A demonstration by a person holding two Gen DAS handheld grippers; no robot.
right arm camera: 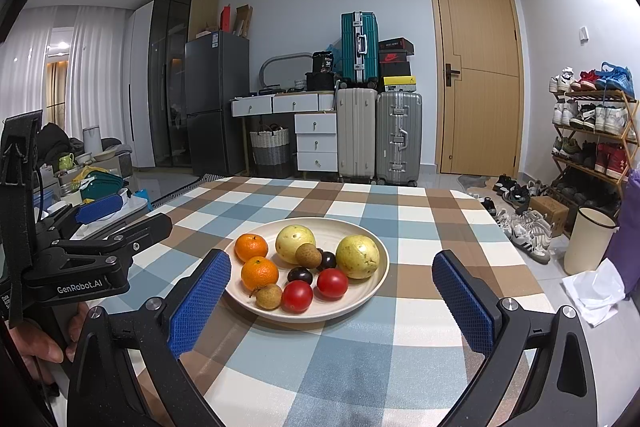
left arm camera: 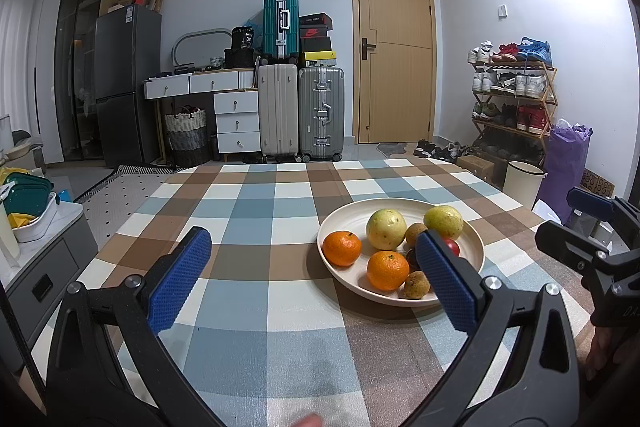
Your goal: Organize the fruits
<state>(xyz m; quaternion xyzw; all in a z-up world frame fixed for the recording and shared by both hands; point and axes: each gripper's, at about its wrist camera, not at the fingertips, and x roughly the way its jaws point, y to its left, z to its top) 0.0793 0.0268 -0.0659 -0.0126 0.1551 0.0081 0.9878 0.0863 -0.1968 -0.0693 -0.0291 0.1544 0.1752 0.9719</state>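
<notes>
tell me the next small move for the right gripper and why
Probably ease the right gripper forward and down toward the nearest tomato. Its jaws stand wide open and empty, short of the plate, and every fruit lies mixed together in that plate, with that tomato close to the near rim.

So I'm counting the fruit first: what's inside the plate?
The plate holds two oranges, two yellow-green fruits, two red tomatoes, two dark plums and two small brown fruits. Anything beneath them is hidden.
</notes>
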